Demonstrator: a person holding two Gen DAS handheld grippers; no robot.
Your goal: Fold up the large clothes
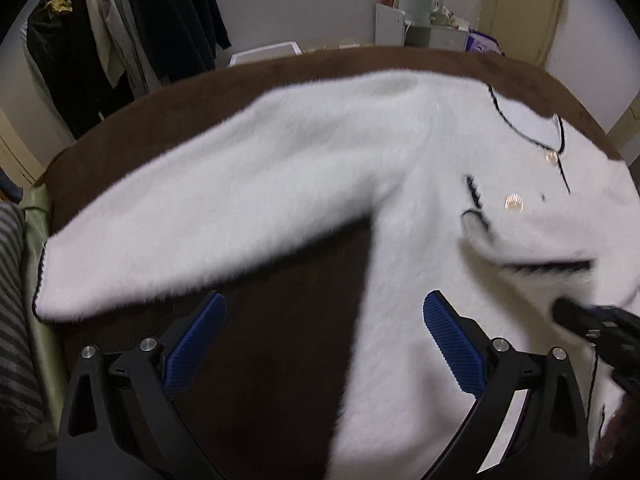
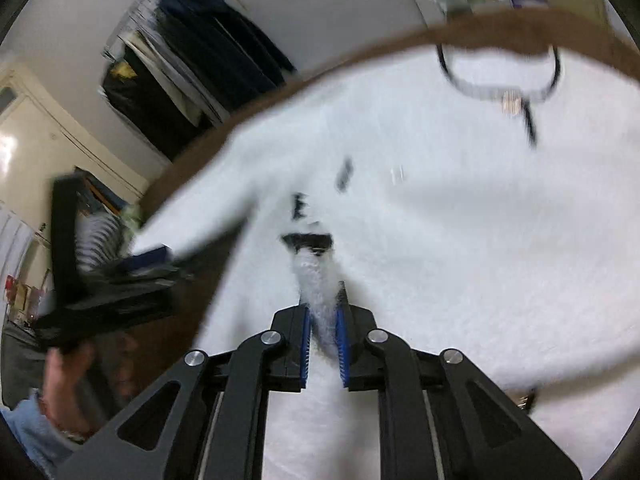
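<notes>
A fluffy white cardigan with black trim and gold buttons (image 1: 400, 168) lay spread on a brown plush-covered table (image 1: 280, 320). The left tongs (image 1: 324, 344) stood wide apart and empty, with one long sleeve stretched out ahead of them and the cardigan's body to their right. The right tongs (image 2: 323, 344) were clamped on a bunched fold of the cardigan's fabric.

A brown plush surface (image 1: 280, 360) fills the frame's middle; directly on it lies a white fluffy cardigan (image 1: 400, 200) (black-trimmed), one sleeve reaching lower left.
</notes>
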